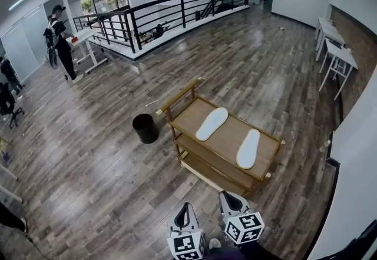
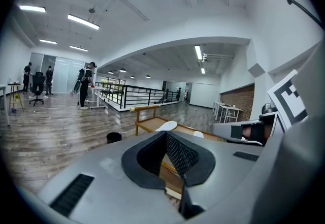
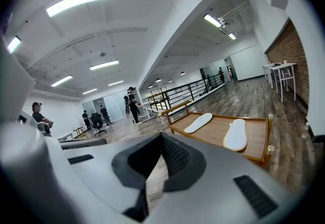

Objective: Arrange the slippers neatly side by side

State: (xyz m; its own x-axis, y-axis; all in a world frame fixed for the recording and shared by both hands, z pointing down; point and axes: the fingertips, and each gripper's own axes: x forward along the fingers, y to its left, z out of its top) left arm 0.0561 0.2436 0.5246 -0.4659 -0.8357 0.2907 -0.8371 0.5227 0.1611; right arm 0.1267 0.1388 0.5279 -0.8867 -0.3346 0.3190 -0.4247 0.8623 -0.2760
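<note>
Lying apart on one rack (image 1: 227, 138), two slippers (image 1: 212, 124) (image 1: 248, 148) face the left gripper (image 1: 187, 209) and right gripper (image 1: 228, 197), both pressed together.

Your head cam sits high and looks steeply down, so the left tool (image 1: 186, 204) and right tool (image 1: 224, 194) poke in at the bottom edge, with the wooden rack (image 1: 227, 138) out ahead of them. Each tool cam rides low behind its own jaws, facing forward across the floor (image 1: 88, 152). All three share that rack: ahead of the left tool, ahead-right of the right one.
</note>
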